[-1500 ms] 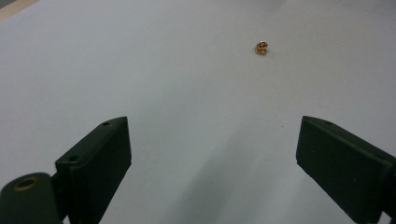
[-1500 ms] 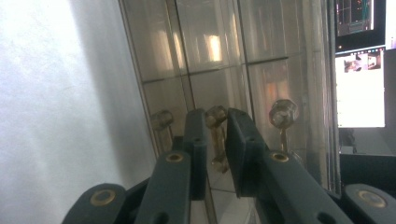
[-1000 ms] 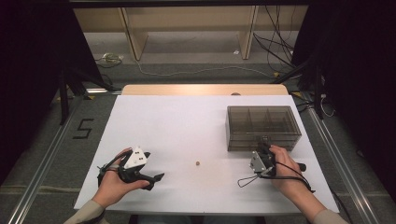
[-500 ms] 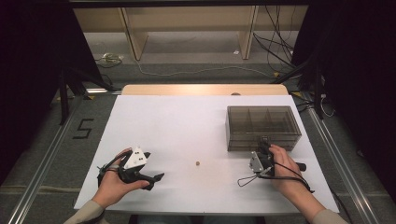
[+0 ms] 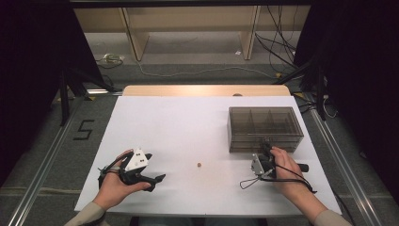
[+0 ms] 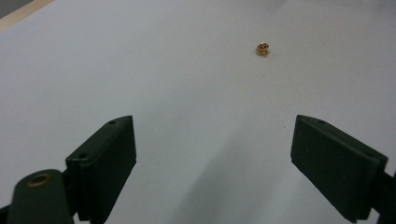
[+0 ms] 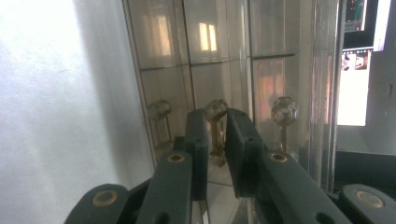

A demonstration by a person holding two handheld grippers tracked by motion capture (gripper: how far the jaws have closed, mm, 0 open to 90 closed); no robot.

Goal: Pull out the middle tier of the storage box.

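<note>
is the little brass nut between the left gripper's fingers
No, the brass nut lies on the table well ahead of the open left gripper.

My left hand rests low at the near left, its left gripper lying nearly level with the jaws spread wide apart and nothing between them. My right hand holds the right gripper pointed away from me, jaws drawn close with a narrow gap, having just closed slightly.
</note>
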